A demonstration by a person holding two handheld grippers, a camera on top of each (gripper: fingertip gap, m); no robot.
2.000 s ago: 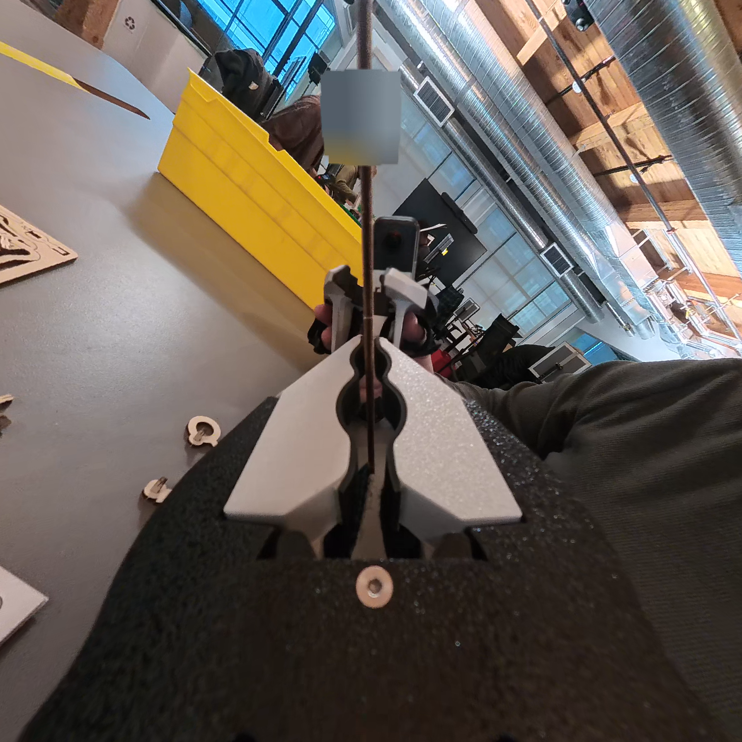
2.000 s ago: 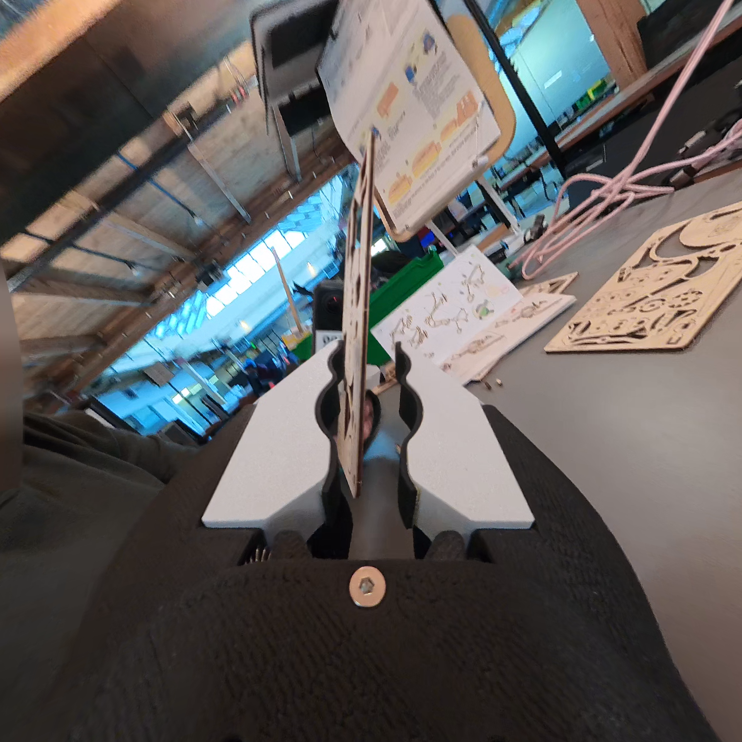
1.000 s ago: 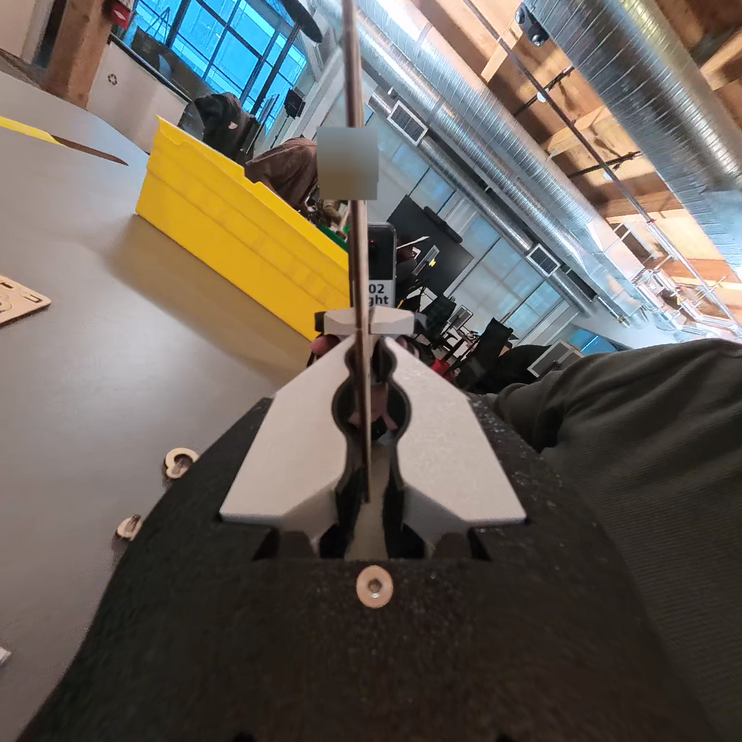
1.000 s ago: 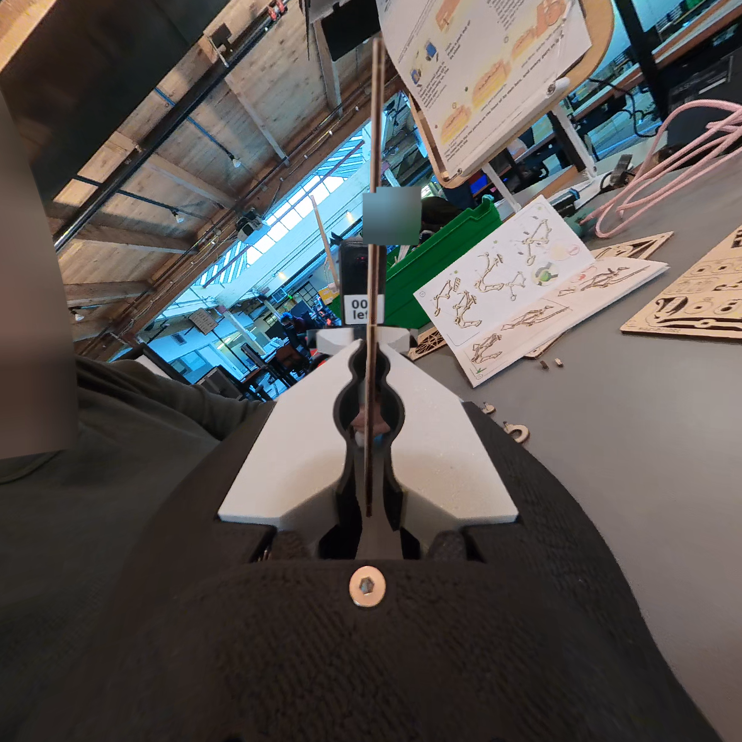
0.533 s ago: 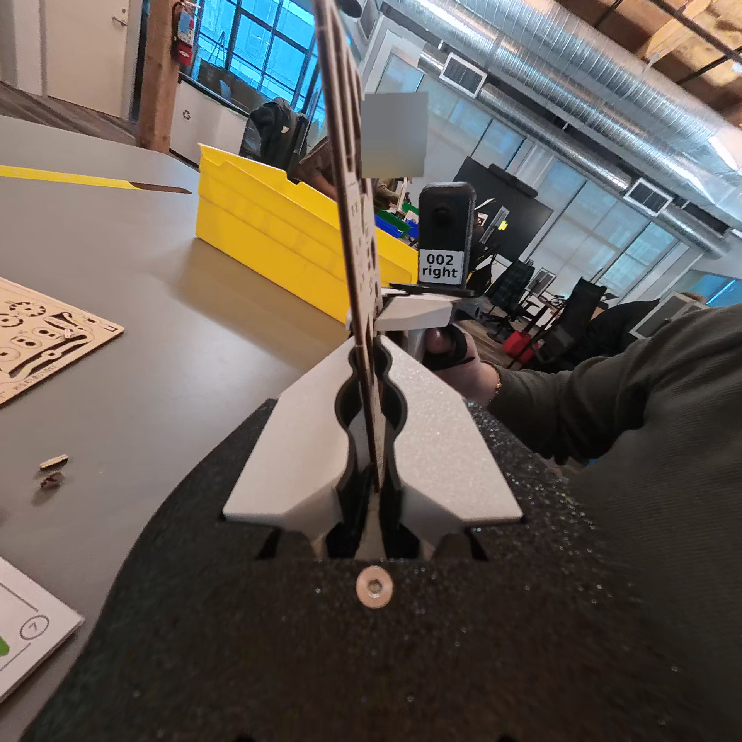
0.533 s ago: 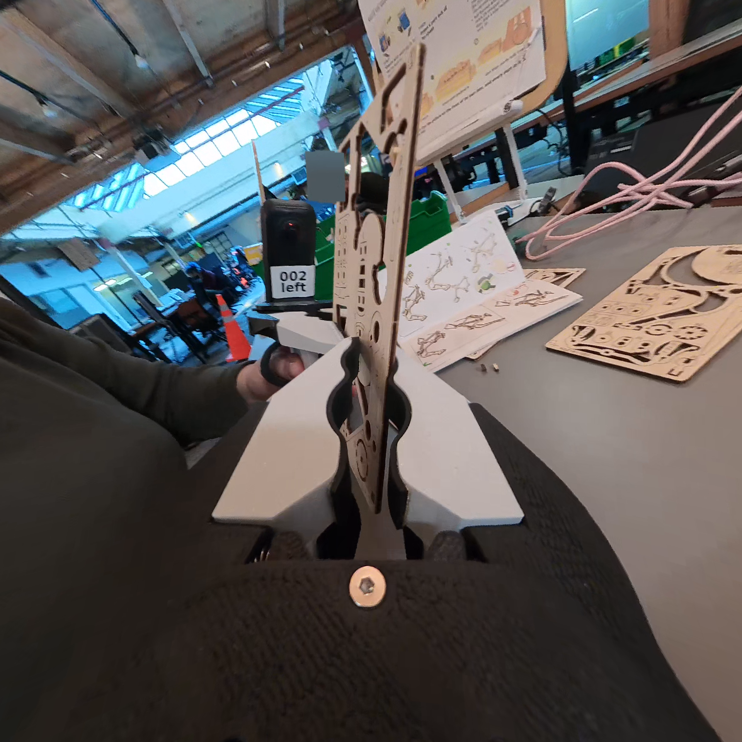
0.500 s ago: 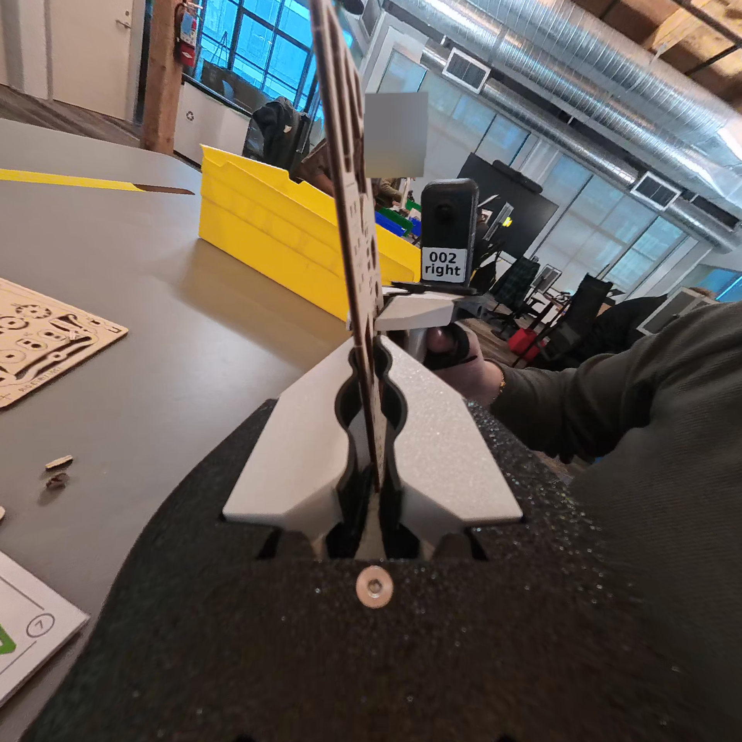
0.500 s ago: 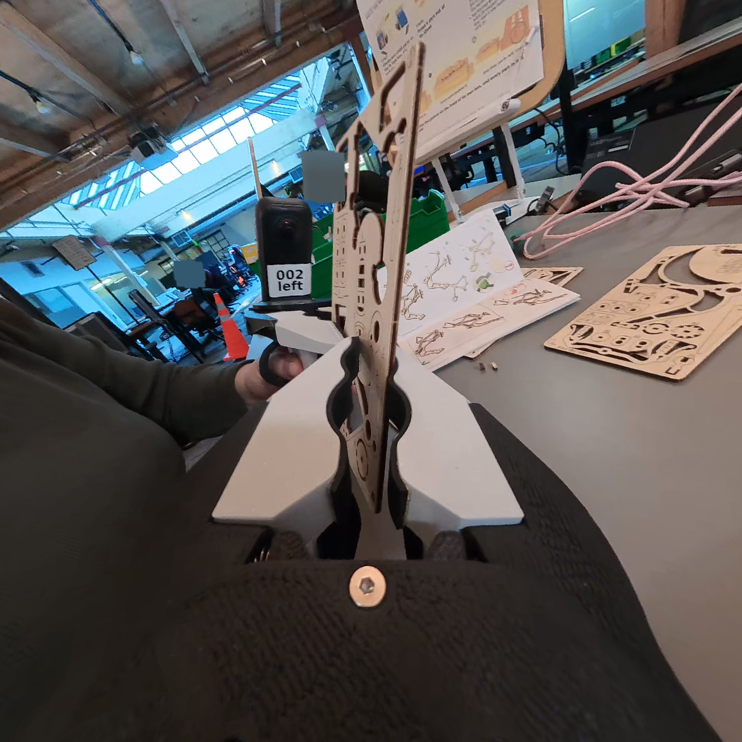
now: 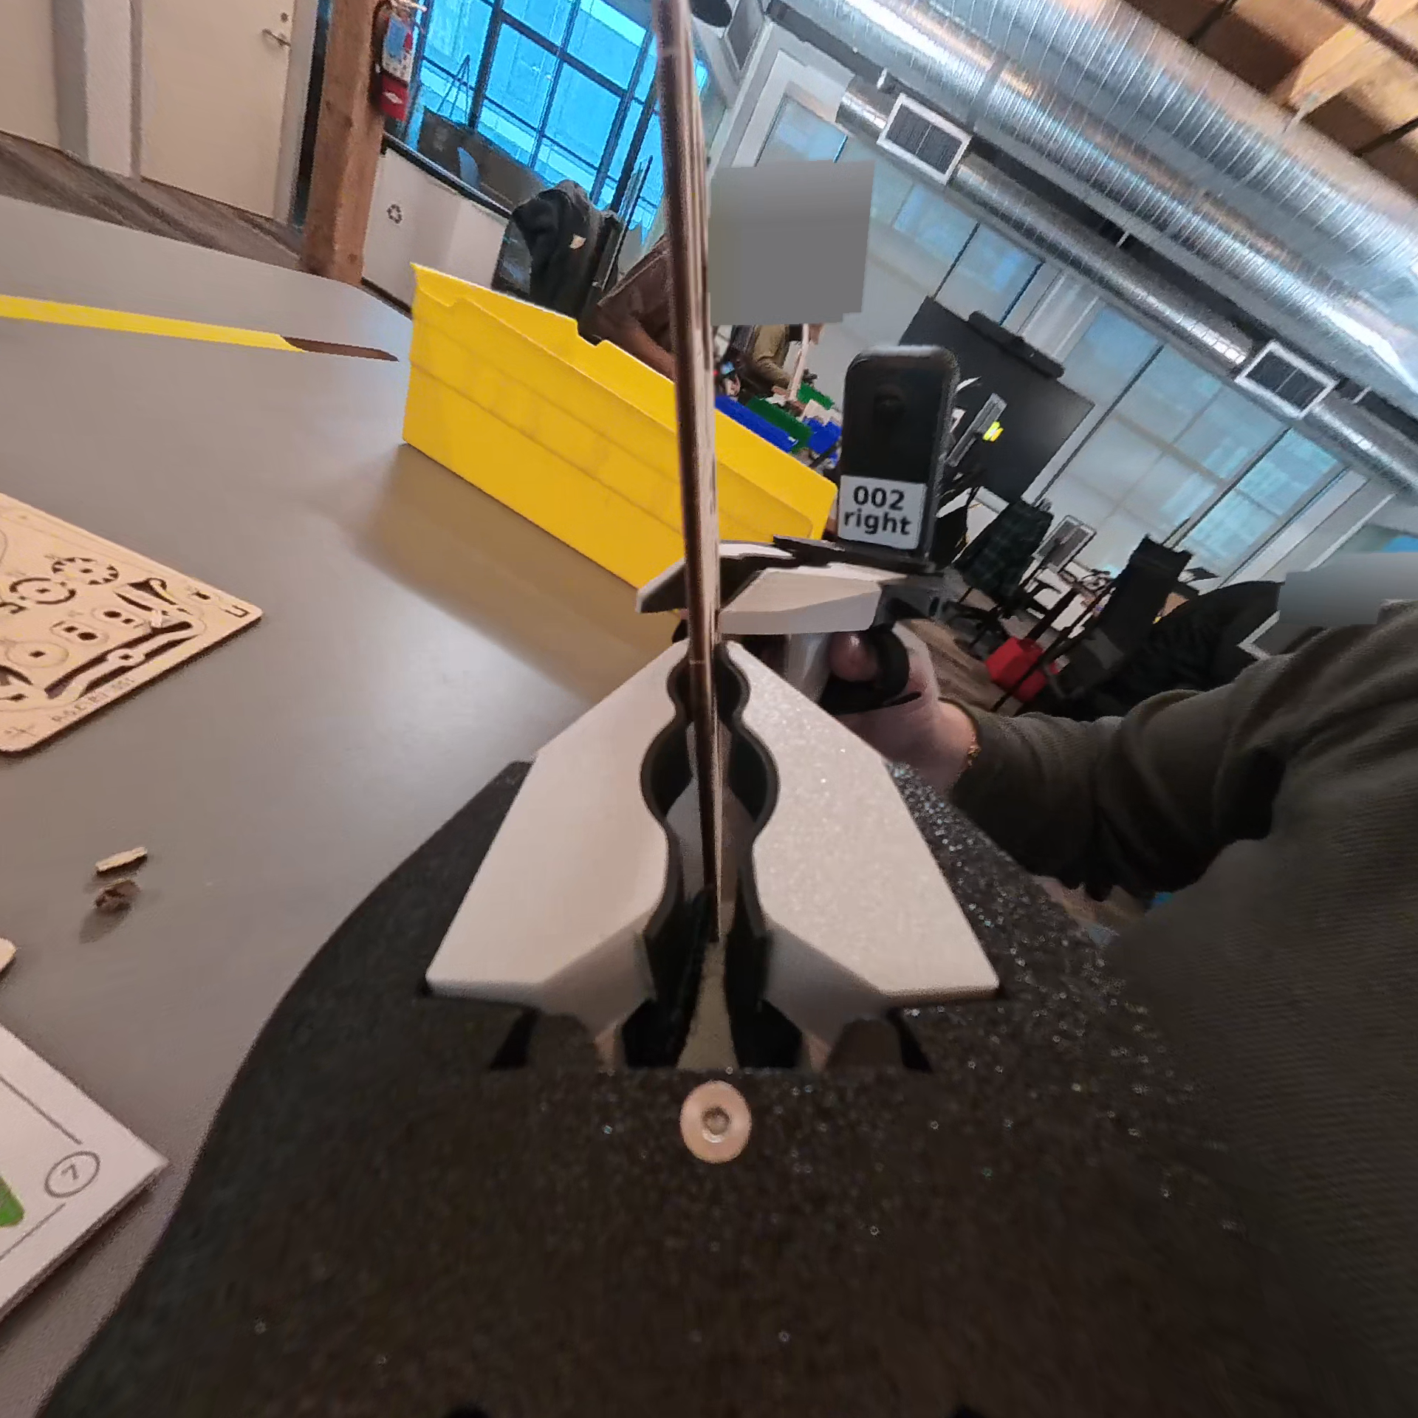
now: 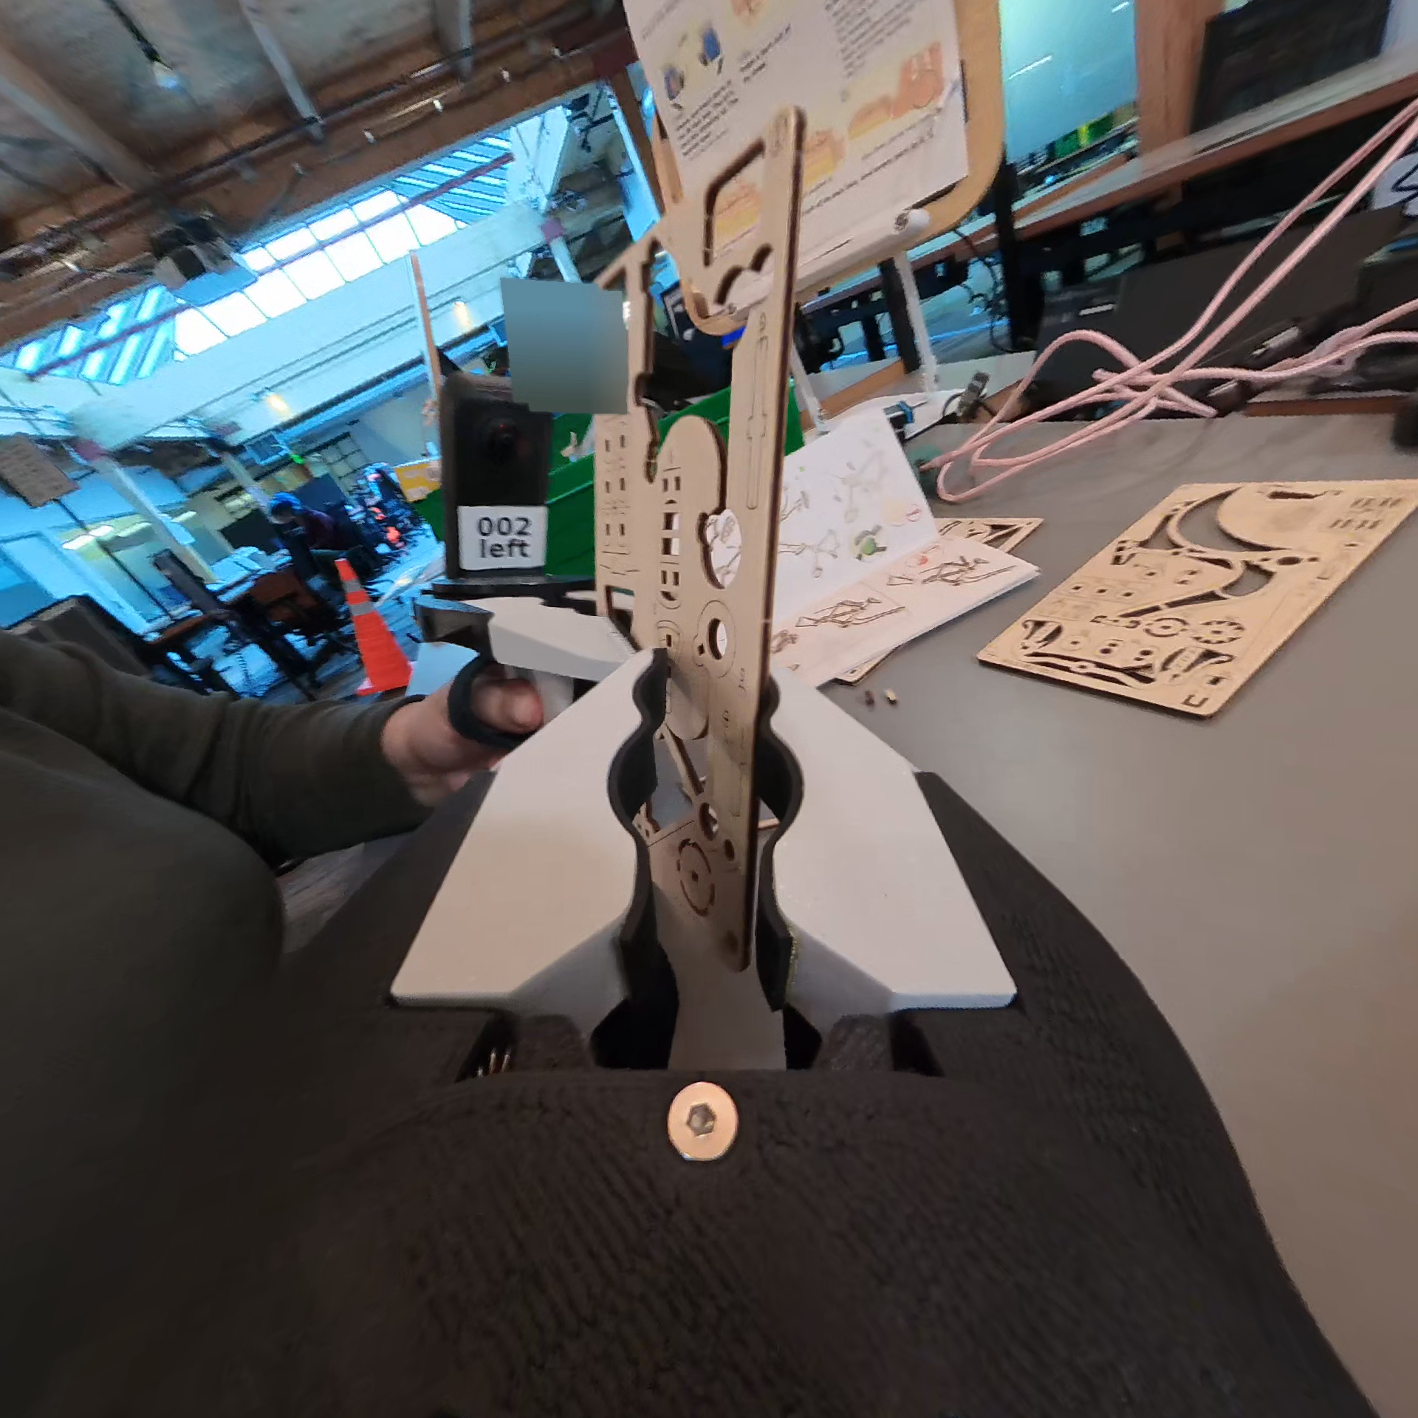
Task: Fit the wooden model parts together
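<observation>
A thin laser-cut wooden parts sheet (image 9: 690, 384) stands upright above the grey table between my two grippers. My left gripper (image 9: 700, 667) is shut on the sheet's lower edge, so I see it edge-on. In the right wrist view the sheet (image 10: 737, 537) shows its cut-out face and stands tilted inside my right gripper (image 10: 713, 675). The right jaws stand apart, and the sheet leans on the right pad (image 10: 771, 882). Each gripper also shows in the other's view, just past the sheet: the right one (image 9: 690, 595) and the left one (image 10: 606, 637).
A yellow bin (image 9: 575, 460) stands behind on the left side. Another parts sheet (image 9: 92, 614), small wooden bits (image 9: 115, 875) and a booklet corner (image 9: 54, 1197) lie nearby. On the right side lie a parts sheet (image 10: 1197, 598), an open booklet (image 10: 867, 552) and pink cables (image 10: 1151, 361).
Both grippers have tipped down from pointing at the ceiling to near level. The sheet has turned in the right view from edge-on to face showing. The right jaws have widened around it.
</observation>
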